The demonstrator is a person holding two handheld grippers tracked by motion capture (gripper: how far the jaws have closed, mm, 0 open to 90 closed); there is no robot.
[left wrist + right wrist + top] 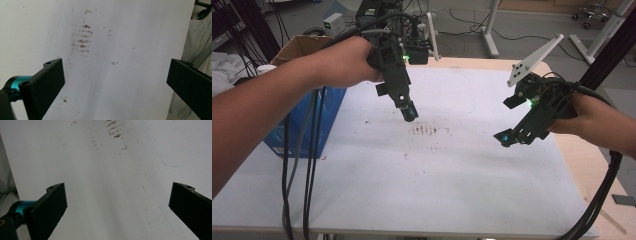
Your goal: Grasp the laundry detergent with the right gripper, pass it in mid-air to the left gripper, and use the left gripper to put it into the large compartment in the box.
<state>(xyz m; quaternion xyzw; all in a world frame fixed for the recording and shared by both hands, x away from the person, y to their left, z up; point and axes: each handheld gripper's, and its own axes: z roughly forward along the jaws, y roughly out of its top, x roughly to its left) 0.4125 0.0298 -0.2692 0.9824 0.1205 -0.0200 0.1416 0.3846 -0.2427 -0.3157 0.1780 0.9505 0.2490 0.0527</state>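
- Above the table's (422,200) far half we hold the left gripper (409,111), jaws wide apart and empty, over brown smudges (428,131) on the white sheet.
- Near the right edge our right gripper (507,137) hovers, jaws likewise spread, nothing between.
- Open room lies toward the near edge.
- Off the left edge stands a blue box (319,120); its contents are hidden.
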